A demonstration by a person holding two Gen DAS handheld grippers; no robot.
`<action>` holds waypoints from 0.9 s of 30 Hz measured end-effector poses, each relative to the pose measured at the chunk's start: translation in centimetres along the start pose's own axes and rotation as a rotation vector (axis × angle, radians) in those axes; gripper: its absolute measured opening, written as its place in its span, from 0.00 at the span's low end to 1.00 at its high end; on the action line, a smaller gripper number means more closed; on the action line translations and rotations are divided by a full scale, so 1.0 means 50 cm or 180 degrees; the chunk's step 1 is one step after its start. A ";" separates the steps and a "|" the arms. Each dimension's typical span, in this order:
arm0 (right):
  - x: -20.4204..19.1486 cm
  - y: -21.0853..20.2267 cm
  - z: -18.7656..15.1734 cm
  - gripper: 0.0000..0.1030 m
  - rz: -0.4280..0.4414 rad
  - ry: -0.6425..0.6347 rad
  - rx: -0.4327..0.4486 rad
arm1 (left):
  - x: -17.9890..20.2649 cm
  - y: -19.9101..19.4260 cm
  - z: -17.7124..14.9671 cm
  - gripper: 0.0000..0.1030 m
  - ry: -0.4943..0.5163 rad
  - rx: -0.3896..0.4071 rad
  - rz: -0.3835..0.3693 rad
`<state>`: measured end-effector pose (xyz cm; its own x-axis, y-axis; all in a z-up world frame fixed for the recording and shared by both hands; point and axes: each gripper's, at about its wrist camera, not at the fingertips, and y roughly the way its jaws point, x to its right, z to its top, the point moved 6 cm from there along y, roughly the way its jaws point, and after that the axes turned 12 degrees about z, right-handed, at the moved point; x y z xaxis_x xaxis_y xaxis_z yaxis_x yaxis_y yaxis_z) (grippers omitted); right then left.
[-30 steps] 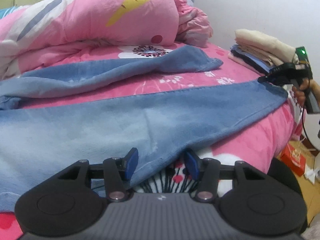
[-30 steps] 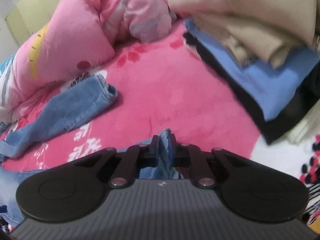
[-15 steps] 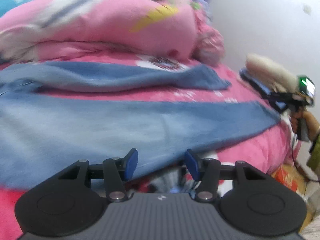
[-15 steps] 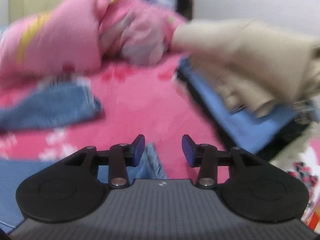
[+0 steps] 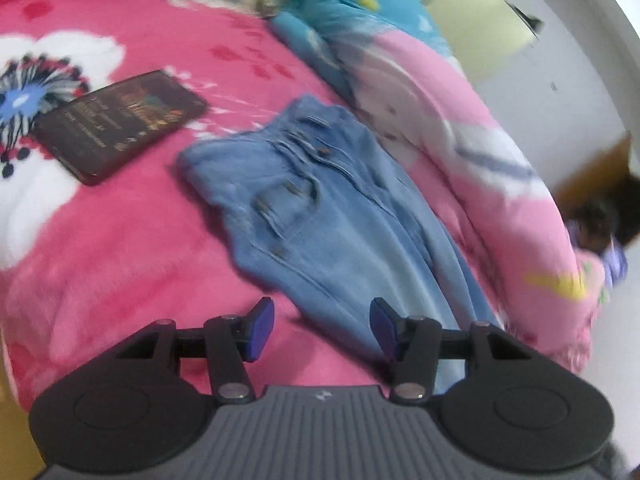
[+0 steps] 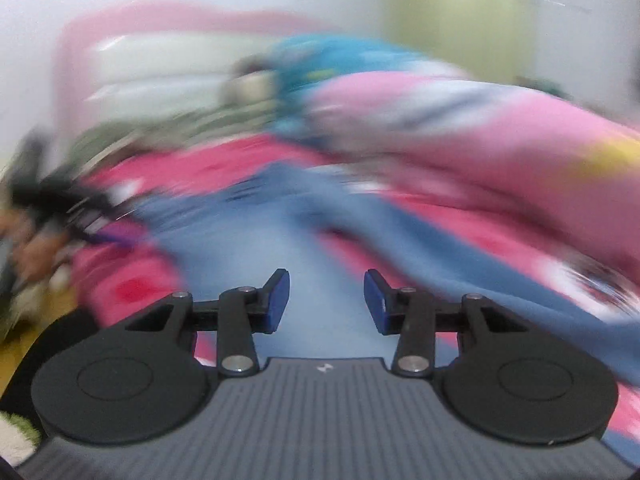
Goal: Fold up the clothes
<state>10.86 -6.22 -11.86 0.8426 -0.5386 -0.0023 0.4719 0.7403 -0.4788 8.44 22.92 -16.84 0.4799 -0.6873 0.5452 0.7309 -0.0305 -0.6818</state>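
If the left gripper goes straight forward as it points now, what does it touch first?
Most likely the jeans: the open left gripper points at their leg and waist on the pink blanket. Depth is uncertain.

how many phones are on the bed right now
1: a dark phone lies flat on the pink blanket, left of the jeans waistband. Others may be hidden under bedding.

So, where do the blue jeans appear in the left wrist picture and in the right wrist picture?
Left wrist view: the blue jeans lie at the centre on the pink blanket, waistband at the far end, legs running down toward the open left gripper.
Right wrist view: the jeans, blurred, fill the centre, ahead of the open right gripper.
Shared landmark: the light pink quilt, on the right in both views.
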 end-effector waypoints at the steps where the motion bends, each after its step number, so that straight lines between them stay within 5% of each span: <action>1: -0.033 0.042 0.010 0.39 0.0130 -0.0150 -0.0061 | -0.006 0.012 0.008 0.50 -0.0068 -0.0017 0.0023; 5: -0.120 0.162 0.026 0.39 0.0391 -0.0616 -0.0309 | -0.021 0.046 0.028 0.49 -0.0146 -0.0012 0.0111; 10: -0.149 0.252 0.019 0.36 0.0372 -0.1011 -0.0615 | -0.030 0.070 0.033 0.38 -0.0099 0.0059 0.0089; 11: -0.148 0.262 0.018 0.33 0.0356 -0.1016 -0.0663 | -0.032 0.073 0.034 0.32 -0.0094 0.0078 0.0083; 13: -0.135 0.267 0.019 0.11 0.0340 -0.0929 -0.0692 | -0.040 0.078 0.035 0.21 -0.0078 0.0119 0.0090; 15: -0.124 0.264 0.022 0.05 0.0344 -0.0832 -0.0686 | -0.046 0.069 0.039 0.05 -0.0081 0.0162 0.0039; 20: -0.139 0.250 0.042 0.04 0.0547 -0.0748 -0.0550 | -0.055 0.033 0.053 0.04 -0.0054 0.0290 -0.0082; 27: -0.146 0.284 -0.008 0.05 0.0653 -0.0737 -0.0764 | -0.071 0.038 0.049 0.03 0.0050 0.0206 0.0121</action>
<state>11.28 8.05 -19.00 0.9623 -0.2639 0.0657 0.2366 0.6932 -0.6808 9.30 27.09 -18.87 0.5005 -0.6984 0.5116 0.7425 0.0424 -0.6686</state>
